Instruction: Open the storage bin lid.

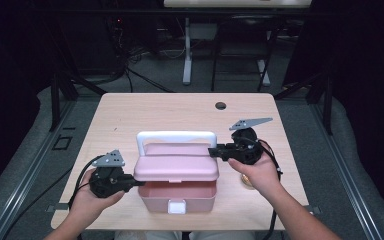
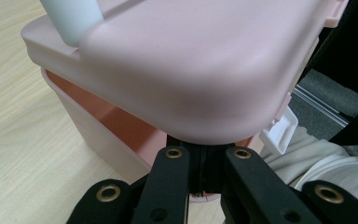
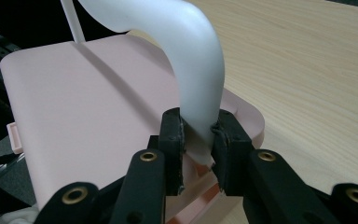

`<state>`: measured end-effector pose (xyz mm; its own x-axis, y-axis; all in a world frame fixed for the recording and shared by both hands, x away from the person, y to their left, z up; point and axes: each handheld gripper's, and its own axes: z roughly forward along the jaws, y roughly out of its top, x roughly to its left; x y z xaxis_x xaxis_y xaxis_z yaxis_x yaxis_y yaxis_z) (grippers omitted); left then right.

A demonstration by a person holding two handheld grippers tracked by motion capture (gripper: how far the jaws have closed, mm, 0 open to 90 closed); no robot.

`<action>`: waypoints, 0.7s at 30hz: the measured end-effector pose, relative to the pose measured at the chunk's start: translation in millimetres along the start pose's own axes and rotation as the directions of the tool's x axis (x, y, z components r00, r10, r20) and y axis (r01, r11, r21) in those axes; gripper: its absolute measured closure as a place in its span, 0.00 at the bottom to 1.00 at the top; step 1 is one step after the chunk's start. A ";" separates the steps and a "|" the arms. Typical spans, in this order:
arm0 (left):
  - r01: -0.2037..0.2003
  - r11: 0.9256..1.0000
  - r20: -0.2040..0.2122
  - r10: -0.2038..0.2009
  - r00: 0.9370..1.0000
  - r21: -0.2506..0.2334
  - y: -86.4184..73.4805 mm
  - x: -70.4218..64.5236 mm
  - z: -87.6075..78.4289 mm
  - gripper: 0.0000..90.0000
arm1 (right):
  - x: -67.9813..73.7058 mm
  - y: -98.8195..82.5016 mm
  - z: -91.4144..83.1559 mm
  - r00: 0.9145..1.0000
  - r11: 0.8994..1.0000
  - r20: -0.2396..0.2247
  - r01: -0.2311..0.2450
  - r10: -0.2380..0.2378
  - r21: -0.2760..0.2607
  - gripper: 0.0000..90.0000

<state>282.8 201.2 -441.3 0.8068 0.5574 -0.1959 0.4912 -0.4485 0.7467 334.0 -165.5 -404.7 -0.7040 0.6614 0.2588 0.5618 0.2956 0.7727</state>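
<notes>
**Pink plastic box, lid lifted, a gripper at each end**

Pink plastic makes up the box [image 1: 179, 192] sitting at the lower middle of the high view, near the front edge of the pale wooden table [image 1: 130, 112]. Its lid [image 1: 176, 167] is raised off the front rim, with a gap showing beneath it.

The right gripper [image 3: 199, 133], at the right of centre in the high view, has its jaws nearly together and pinching the right end of the white handle [image 3: 186, 56]; in the right gripper view the black pads press on either side of the handle where it curves down to the lid.

The left gripper [image 2: 204, 156], at the lower left of the high view, has its jaws pressed together. In the left gripper view the tips lie just under the rounded corner of the lid, at the box's open rim; whether they touch the lid or clamp its edge is hard to judge, since the lid's overhang hides the tips.

A white latch [image 1: 176, 206] hangs at the box's front wall. The inside of the box, seen through the gap, looks bare as far as it shows. A round hole [image 1: 220, 105] sits in the table near its far edge, at the upper middle. A small tan object [image 1: 247, 183] lies partly hidden under the right hand [image 1: 257, 172].
</notes>
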 end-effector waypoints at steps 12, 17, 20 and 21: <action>0.002 1.000 0.004 -0.002 1.000 0.001 2.4 -1.2 1.7 1.00 | -1.1 -2.1 0.3 1.000 1.000 0.004 -0.002 0.002 -0.004 0.82; 0.003 1.000 0.002 -0.003 1.000 0.001 4.4 -0.7 0.1 1.00 | -0.8 -2.9 -2.5 1.000 1.000 0.018 -0.004 0.004 -0.018 0.78; 0.007 1.000 -0.001 -0.007 1.000 0.002 5.5 -0.4 -0.7 1.00 | -1.2 -4.8 -7.3 1.000 0.999 0.031 -0.002 0.003 -0.034 0.76; 0.009 1.000 0.000 -0.009 1.000 0.001 6.0 -0.3 -1.0 1.00 | -1.3 -5.3 -8.7 0.999 0.999 0.034 -0.004 0.005 -0.038 0.76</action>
<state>285.2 199.1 -436.1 0.8026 0.5610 -0.2026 0.4983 -0.4441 0.7446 328.2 -174.0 -404.1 -0.6860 0.6858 0.2431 0.5475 0.2664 0.7933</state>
